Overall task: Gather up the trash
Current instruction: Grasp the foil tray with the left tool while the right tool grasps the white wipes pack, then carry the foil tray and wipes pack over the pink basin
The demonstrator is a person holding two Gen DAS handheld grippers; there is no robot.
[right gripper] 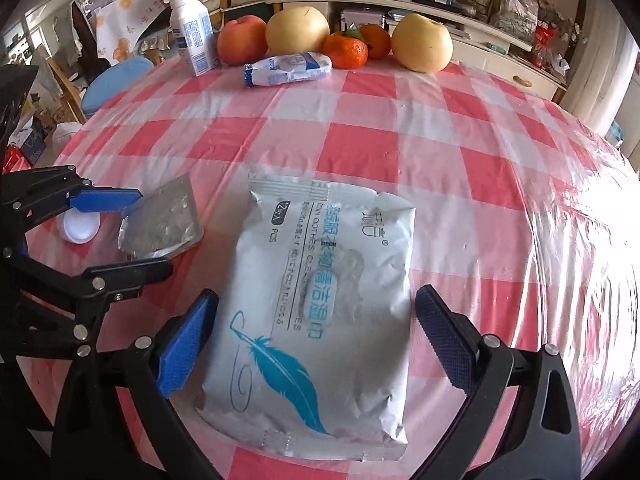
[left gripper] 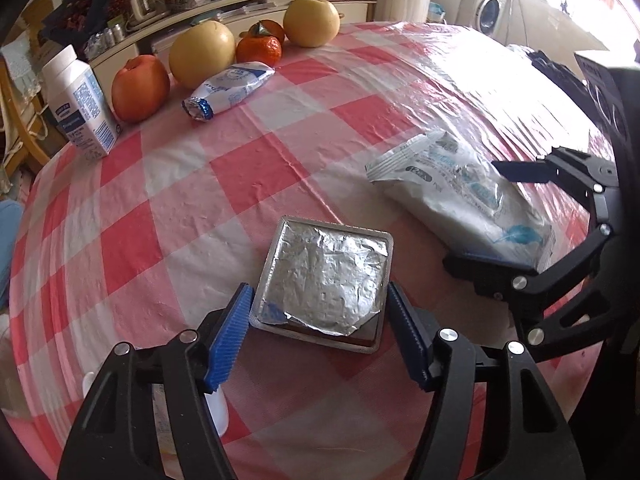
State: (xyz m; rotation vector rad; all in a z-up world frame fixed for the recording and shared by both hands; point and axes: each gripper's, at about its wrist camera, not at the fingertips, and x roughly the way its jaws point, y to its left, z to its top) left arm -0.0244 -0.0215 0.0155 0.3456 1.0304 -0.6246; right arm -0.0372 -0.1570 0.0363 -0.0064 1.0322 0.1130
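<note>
A square foil tray (left gripper: 324,280) with a crinkled, partly peeled lid lies on the pink checked tablecloth. My left gripper (left gripper: 320,320) straddles its near end, with the blue pads (left gripper: 230,332) against both side edges. A white wet-wipe pack (right gripper: 320,300) with a blue feather print lies flat to the right. My right gripper (right gripper: 316,340) is open around its near half, and a gap shows at the right pad (right gripper: 444,344). The left wrist view shows that same right gripper (left gripper: 492,216) over the wet-wipe pack (left gripper: 460,196). A squashed white and blue pouch (left gripper: 230,88) lies at the far side.
A white milk carton (left gripper: 78,104), an apple (left gripper: 140,88), two yellow pears (left gripper: 202,54) and tangerines (left gripper: 260,48) stand along the far edge. A small white cap (right gripper: 80,226) lies left of the tray. Cluttered shelves run behind the table; a blue chair seat (right gripper: 116,80) stands at far left.
</note>
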